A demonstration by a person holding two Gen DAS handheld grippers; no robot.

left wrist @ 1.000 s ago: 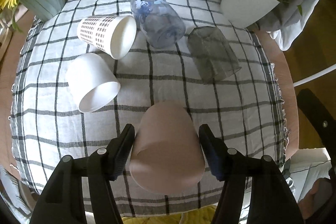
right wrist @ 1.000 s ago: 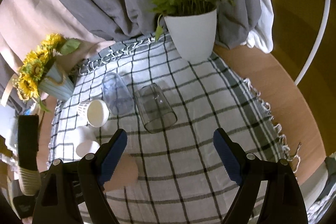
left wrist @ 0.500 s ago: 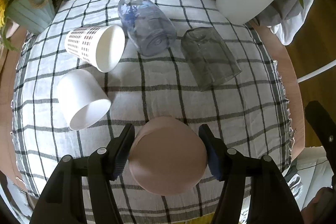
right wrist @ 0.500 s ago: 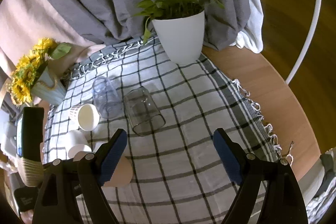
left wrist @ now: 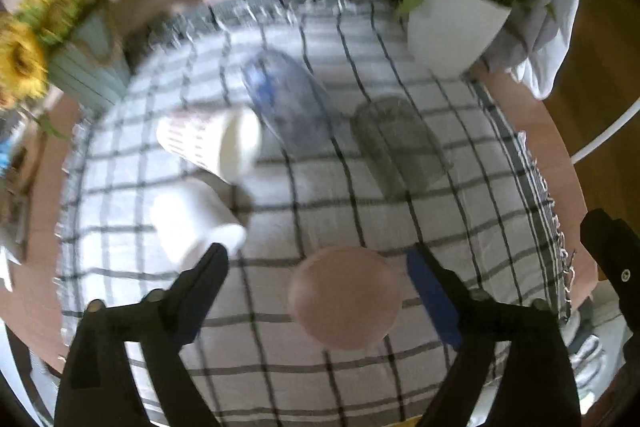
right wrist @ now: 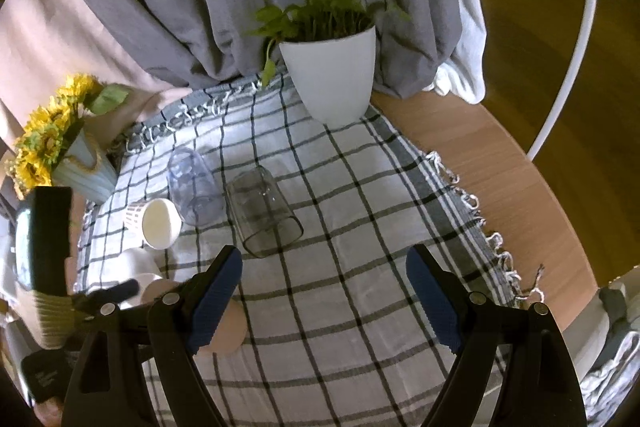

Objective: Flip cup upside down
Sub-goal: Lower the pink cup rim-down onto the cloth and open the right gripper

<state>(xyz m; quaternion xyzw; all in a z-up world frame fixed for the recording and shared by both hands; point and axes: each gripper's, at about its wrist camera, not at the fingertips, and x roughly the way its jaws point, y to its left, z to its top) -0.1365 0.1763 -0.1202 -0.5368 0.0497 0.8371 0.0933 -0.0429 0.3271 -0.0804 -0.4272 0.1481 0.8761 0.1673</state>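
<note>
A pink cup [left wrist: 345,297] stands upside down on the checked cloth [left wrist: 320,187], its flat base facing me. My left gripper [left wrist: 318,269] is open, its fingers wide apart on either side of the cup and not touching it. The left wrist view is blurred. In the right wrist view the pink cup [right wrist: 228,325] shows partly behind the left finger. My right gripper [right wrist: 324,267] is open and empty above the cloth [right wrist: 340,307].
Several cups lie on their sides: a dotted white cup [left wrist: 212,143], a plain white cup [left wrist: 192,223], a bluish glass [left wrist: 288,111], a clear grey glass [left wrist: 400,147]. A white plant pot [left wrist: 452,27] and a sunflower vase [left wrist: 80,67] stand at the back. The table edge [right wrist: 520,195] is at right.
My left gripper has opened and let go of the pink cup, which now stands base up on the cloth. The left gripper has pulled back and up. The right gripper drifted slightly.
</note>
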